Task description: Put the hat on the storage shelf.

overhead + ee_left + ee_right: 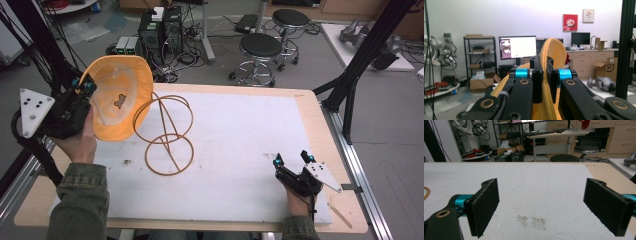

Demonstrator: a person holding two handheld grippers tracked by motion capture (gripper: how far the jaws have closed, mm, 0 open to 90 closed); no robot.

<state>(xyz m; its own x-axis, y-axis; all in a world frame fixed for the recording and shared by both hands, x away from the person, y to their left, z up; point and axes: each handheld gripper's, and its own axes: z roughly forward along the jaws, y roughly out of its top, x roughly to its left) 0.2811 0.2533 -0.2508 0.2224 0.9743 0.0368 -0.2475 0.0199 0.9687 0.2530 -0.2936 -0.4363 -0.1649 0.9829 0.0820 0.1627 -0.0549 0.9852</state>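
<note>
An orange-yellow fabric hat [120, 100] hangs in the air over the table's left side, its hollow inside turned toward the camera. My left gripper [86, 86] is shut on the hat's rim at its left edge. In the left gripper view the rim [552, 53] stands up between the two pressed jaws of that gripper [545, 75]. An orange wire stand [167, 132] made of rings and rods rests on the white mat just right of the hat. My right gripper [291, 159] lies low at the front right, open, with nothing between its pads [541, 205].
A white mat [240, 125] covers most of the wooden table [330, 150]. It has a speckled dirty patch [531, 220] in front of my right gripper. Two black stools [260, 47] and computer towers [160, 30] stand beyond the far edge. Black frame posts [360, 55] rise at the sides.
</note>
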